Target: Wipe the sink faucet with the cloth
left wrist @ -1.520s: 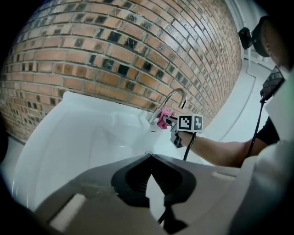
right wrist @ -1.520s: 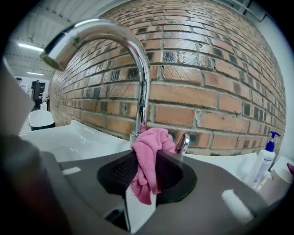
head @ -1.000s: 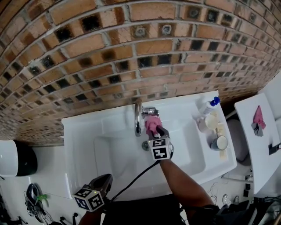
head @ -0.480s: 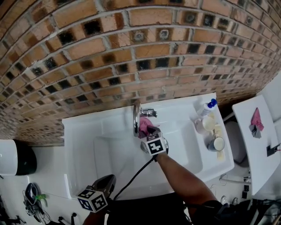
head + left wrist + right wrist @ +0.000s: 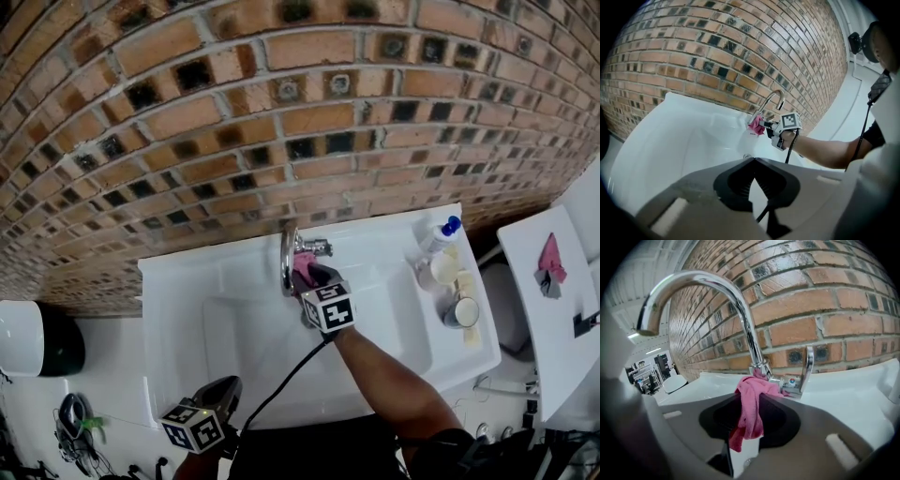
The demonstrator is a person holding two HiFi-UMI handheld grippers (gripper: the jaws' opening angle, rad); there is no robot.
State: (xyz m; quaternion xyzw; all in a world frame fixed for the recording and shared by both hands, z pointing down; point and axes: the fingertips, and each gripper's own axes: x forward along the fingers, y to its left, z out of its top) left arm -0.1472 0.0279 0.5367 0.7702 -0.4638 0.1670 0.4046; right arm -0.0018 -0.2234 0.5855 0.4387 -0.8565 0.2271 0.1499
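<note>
A chrome faucet (image 5: 287, 255) rises from the back rim of the white sink (image 5: 187, 291). My right gripper (image 5: 310, 275) is shut on a pink cloth (image 5: 303, 270) and presses it against the faucet's base, just beside the lever handle (image 5: 807, 364). In the right gripper view the cloth (image 5: 750, 408) hangs bunched between the jaws below the curved spout (image 5: 740, 305). My left gripper (image 5: 223, 392) hangs low at the sink's front left, jaws together and holding nothing. The left gripper view shows the faucet (image 5: 771, 99) and cloth (image 5: 756, 125) far ahead.
A brick wall (image 5: 281, 112) stands right behind the sink. A spray bottle (image 5: 441, 232) and a cup (image 5: 466, 310) crowd the sink's right ledge. A white table at the right carries another pink cloth (image 5: 547, 261). A black-and-white bin (image 5: 37, 337) sits at the left.
My right gripper has carried the cloth up and left, from beside the spout onto the faucet's base. The left gripper has hardly moved.
</note>
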